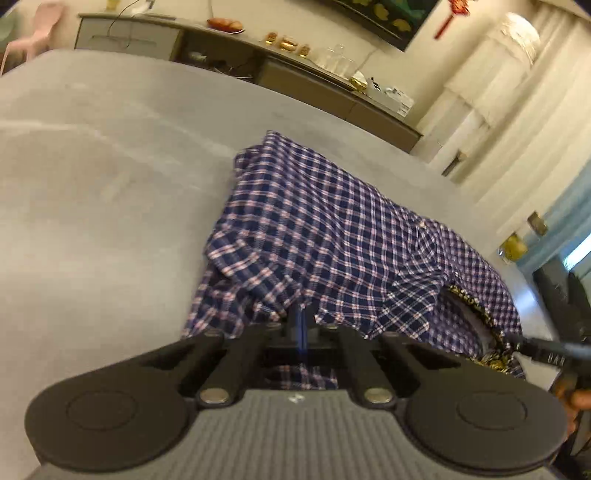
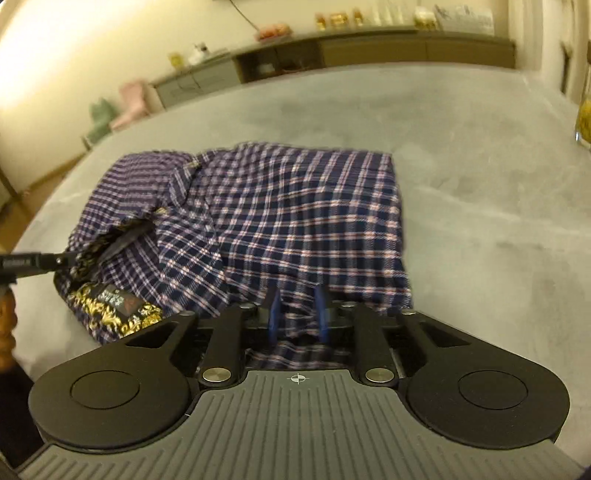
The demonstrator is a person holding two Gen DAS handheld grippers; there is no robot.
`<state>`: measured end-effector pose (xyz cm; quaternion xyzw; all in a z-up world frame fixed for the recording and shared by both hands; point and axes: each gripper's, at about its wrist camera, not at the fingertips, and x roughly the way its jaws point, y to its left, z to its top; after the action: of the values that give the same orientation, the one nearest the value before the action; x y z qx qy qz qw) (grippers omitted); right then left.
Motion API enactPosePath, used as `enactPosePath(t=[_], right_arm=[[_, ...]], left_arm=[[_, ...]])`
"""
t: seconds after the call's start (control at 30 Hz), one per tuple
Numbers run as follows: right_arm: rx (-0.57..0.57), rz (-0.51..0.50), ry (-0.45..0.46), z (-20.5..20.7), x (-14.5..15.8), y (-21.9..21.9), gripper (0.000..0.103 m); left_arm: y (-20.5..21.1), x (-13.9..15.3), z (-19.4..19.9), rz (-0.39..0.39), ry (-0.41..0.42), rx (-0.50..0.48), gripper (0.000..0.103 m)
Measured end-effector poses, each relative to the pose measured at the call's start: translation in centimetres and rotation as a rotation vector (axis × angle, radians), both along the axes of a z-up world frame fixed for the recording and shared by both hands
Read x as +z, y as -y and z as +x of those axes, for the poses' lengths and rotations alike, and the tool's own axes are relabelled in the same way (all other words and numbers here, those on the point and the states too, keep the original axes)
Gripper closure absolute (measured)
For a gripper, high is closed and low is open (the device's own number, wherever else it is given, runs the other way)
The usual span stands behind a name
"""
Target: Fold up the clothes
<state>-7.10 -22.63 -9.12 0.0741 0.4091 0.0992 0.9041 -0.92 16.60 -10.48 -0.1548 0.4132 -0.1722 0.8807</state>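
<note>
A navy, white and red plaid shirt lies partly folded on a grey bed surface. Its black and gold patterned collar lining faces up at the near left of the right wrist view. My left gripper is shut on a fold of the shirt's near edge, and it reaches in beside the collar. My right gripper stands open, its blue fingers apart with the shirt's near hem lying between them. It shows as a black bar at the right.
A long low sideboard with jars and food runs along the far wall. A pink chair stands at far left, curtains at right. A glass jar is past the bed's right edge. A hand holds the left gripper.
</note>
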Motion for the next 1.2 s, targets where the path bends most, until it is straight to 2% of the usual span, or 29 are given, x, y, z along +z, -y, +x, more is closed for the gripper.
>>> enactPosePath(t=[0.07, 0.1, 0.13, 0.2, 0.23, 0.33, 0.43, 0.47, 0.53, 0.57, 0.63, 0.67, 0.7, 0.73, 0.77, 0.8, 0.87, 0.97, 1.03, 1.07, 1.1, 1.17, 1.2], right_arm=[[0.004, -0.014, -0.010, -0.7, 0.5, 0.5, 0.090], [0.009, -0.031, 0.000, -1.0, 0.9, 0.5, 0.090], [0.012, -0.047, 0.032, -1.2, 1.5, 0.5, 0.084], [0.039, -0.092, 0.099, -1.2, 3.1, 0.3, 0.084], [0.049, -0.108, 0.122, -0.8, 3.7, 0.2, 0.084], [0.098, -0.140, 0.111, 1.9, 3.4, 0.2, 0.079], [0.142, -0.175, 0.053, 3.4, 1.6, -0.1, 0.079], [0.154, -0.193, 0.046, 3.3, 1.3, -0.4, 0.078], [0.168, -0.233, 0.039, 2.6, 1.0, -1.1, 0.077], [0.161, -0.242, 0.028, 2.1, 0.9, -1.4, 0.077], [0.159, -0.219, 0.001, 0.5, 0.7, -2.7, 0.077], [0.220, -0.172, -0.014, -0.9, 1.0, -4.1, 0.077], [0.285, -0.121, -0.029, -2.2, 1.3, -5.5, 0.077], [0.365, -0.025, -0.055, -3.2, 1.8, -6.4, 0.075], [0.423, 0.055, -0.064, -4.0, 2.4, -7.0, 0.078], [0.449, 0.084, -0.041, -4.4, 3.3, -7.5, 0.078], [0.393, 0.061, 0.005, -2.9, 4.1, -6.6, 0.076], [0.302, 0.022, 0.074, -0.4, 5.2, -5.3, 0.074], [0.269, -0.058, 0.091, 1.8, 4.0, -4.9, 0.074], [0.273, -0.103, 0.070, 2.3, 3.0, -5.0, 0.074], [0.278, -0.149, 0.047, 2.8, 2.0, -5.1, 0.074], [0.301, -0.170, 0.040, 2.6, 1.6, -5.1, 0.074], [0.312, -0.180, 0.037, 2.5, 1.4, -5.2, 0.075]], left_arm=[[0.5, 0.5, -0.5, 0.002, 0.010, -0.068, 0.100], [0.7, 0.8, -0.8, 0.004, 0.016, -0.104, 0.094], [1.0, 1.0, -1.1, 0.006, 0.021, -0.139, 0.090], [1.5, 1.6, -1.7, 0.009, 0.033, -0.211, 0.084], [1.8, 1.9, -2.0, 0.011, 0.039, -0.247, 0.084], [2.6, 2.7, -2.8, 0.016, 0.056, -0.354, 0.081], [3.8, 1.1, -1.9, 0.153, -0.004, -0.385, 0.082], [3.8, 0.9, -1.5, 0.196, 0.017, -0.387, 0.090], [4.0, 1.2, 0.1, 0.255, 0.029, -0.362, 0.093], [4.0, 1.5, 1.3, 0.307, 0.047, -0.315, 0.096], [2.4, 2.0, 4.1, 0.365, 0.072, -0.106, 0.099], [1.6, 2.3, 5.5, 0.392, 0.085, 0.002, 0.098], [0.2, 2.8, 6.0, 0.354, 0.096, 0.090, 0.093], [-1.3, 3.4, 6.3, 0.309, 0.108, 0.175, 0.093], [-2.7, 4.0, 6.6, 0.263, 0.119, 0.260, 0.091], [-2.9, 4.5, 5.8, 0.204, 0.145, 0.253, 0.086], [-3.1, 5.5, 4.0, 0.082, 0.199, 0.219, 0.079], [0.5, 4.6, 1.3, -0.040, 0.176, -0.025, 0.076], [2.8, 3.1, 0.3, 0.003, 0.139, -0.110, 0.076], [3.4, 2.1, 0.4, 0.057, 0.109, -0.111, 0.076], [3.9, 1.1, 0.5, 0.114, 0.077, -0.108, 0.083], [3.2, 0.5, 0.4, 0.109, 0.062, -0.102, 0.087], [2.9, 0.7, 0.5, 0.085, 0.058, -0.107, 0.082]])
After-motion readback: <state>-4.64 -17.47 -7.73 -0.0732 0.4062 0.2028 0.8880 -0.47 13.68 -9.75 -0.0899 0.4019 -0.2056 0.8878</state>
